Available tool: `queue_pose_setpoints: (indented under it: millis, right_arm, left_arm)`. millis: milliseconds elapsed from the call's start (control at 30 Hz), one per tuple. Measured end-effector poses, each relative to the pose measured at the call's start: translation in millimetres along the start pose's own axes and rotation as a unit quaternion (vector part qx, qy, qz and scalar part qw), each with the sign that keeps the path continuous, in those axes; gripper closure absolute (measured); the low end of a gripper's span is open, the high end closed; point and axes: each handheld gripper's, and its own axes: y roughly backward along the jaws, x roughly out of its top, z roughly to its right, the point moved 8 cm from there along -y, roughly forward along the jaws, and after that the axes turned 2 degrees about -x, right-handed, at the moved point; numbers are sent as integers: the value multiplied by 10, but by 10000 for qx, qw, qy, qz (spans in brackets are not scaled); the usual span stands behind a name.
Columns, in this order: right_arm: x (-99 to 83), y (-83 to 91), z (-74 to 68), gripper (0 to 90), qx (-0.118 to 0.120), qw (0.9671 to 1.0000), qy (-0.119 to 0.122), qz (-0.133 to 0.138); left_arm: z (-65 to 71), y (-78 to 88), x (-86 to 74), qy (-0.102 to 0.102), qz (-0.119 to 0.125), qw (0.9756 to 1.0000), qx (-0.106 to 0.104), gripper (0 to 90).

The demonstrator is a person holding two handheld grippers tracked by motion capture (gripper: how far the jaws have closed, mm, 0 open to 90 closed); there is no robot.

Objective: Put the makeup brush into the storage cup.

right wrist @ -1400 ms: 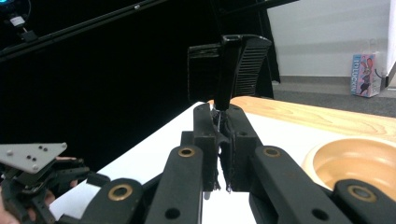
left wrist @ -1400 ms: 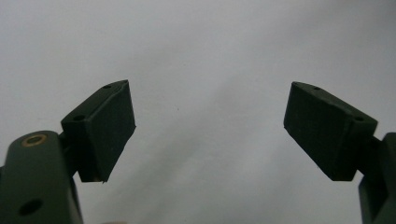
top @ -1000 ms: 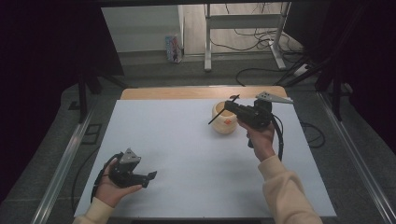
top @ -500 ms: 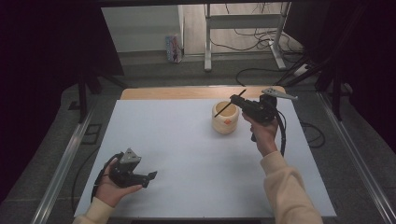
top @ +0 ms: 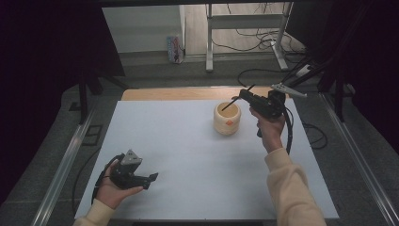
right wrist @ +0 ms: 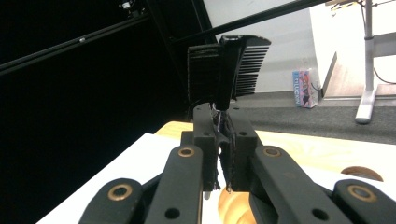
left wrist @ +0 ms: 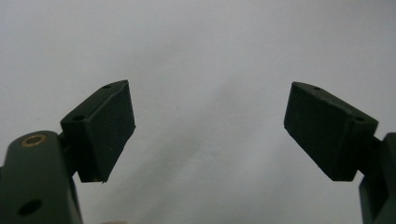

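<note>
Carrying a black comb (right wrist: 229, 70) clamped tight, right tongs (top: 244, 95) have shifted rightward over the cup (top: 227, 118); left tongs (top: 151, 178) gape, unmoved

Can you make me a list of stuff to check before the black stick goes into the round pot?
1. Right gripper shut on the thin black stick: ok.
2. Stick's lower end over the pot mouth: ok.
3. Pot upright on the white table: ok.
4. Anything already inside the pot: cannot tell.
5. Left gripper parked open at the near left, away from the pot: ok.
</note>
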Motion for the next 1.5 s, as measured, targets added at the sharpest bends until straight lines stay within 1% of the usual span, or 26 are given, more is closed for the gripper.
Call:
queue_pose_setpoints:
  millis: [300, 533, 667, 867, 1033, 1200, 1233, 1267, 1300, 1333, 1367, 1400, 1433, 1500]
  right_arm:
    - [-1, -14, 110, 856, -148, 9999, -77, 32]
    - [-51, -70, 171, 856, -282, 9996, -31, -58]
    - [-100, -122, 180, 854, -361, 9992, 66, -169]
    - [-218, -221, 191, 852, -485, 9977, 198, -423]
    - [-317, -299, 185, 852, -631, 9949, 434, -656]
    - [-403, -363, 185, 846, -677, 9924, 561, -862]
    - [-430, -380, 187, 793, -664, 9918, 578, -932]
    - [-446, -393, 189, 718, -640, 9916, 573, -972]
    - [-467, -406, 190, 614, -610, 9915, 525, -1024]
    - [-477, -413, 196, 520, -638, 9914, 517, -1016]
    - [-480, -414, 206, 426, -722, 9909, 523, -1006]
    - [-476, -413, 217, 353, -829, 9903, 529, -979]
    - [-466, -404, 222, 296, -951, 9895, 538, -949]
    - [-449, -389, 223, 251, -1074, 9881, 594, -929]
  left_arm:
    - [-9, -3, -6, 11, -13, 10000, 9, 170]
    - [-5, -6, -6, -23, -27, 10000, 4, 170]
    - [-4, -8, -8, -27, -36, 10000, 2, 170]
    - [-3, 2, -3, -41, -14, 10000, 13, 171]
    - [-4, -3, -7, -44, -19, 10000, 14, 171]
    - [-3, -3, -7, -47, -26, 10000, 12, 171]
    - [-2, -3, -7, -48, -28, 10000, 9, 171]
    - [-2, -3, -7, -50, -27, 10000, 13, 171]
    - [-3, -2, -7, -50, -25, 10000, 13, 171]
    - [-4, -1, -7, -48, -24, 10000, 13, 171]
    - [-2, -1, -7, -27, -17, 10000, 10, 171]
    - [-4, 1, -7, -22, -16, 10000, 9, 171]
    - [-6, 2, -8, -21, -15, 10000, 13, 170]
    - [-13, 3, -8, -40, -18, 10000, 22, 171]
